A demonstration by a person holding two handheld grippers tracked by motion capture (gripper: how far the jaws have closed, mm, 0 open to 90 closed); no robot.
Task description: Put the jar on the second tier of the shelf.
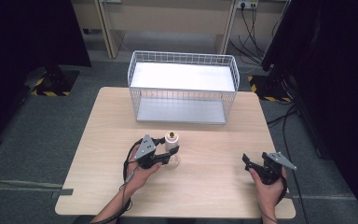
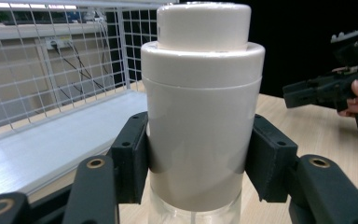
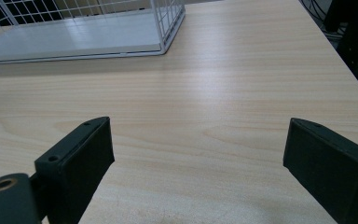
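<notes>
Plainly, one bench [image 1: 214, 186] carries everything, and one white wire basket [image 1: 183, 86] stands well beyond my fingertips, its open front turned my way, I judge so that something can be slid in. One bottle [image 2: 200, 107] stands upright between my left fingers [image 2: 130, 158], which are clenched on its white upper body, a pad on each side just above the clear lower part; I hold it there because the straight wall gives the pads a flat bite. Its cap [image 1: 171, 137] is blurred from above, so I cannot say what tops it. My right fingers [image 3: 81, 156] stand spread and empty, low over bare wood, well apart from the bottle, kept out of the way.
</notes>
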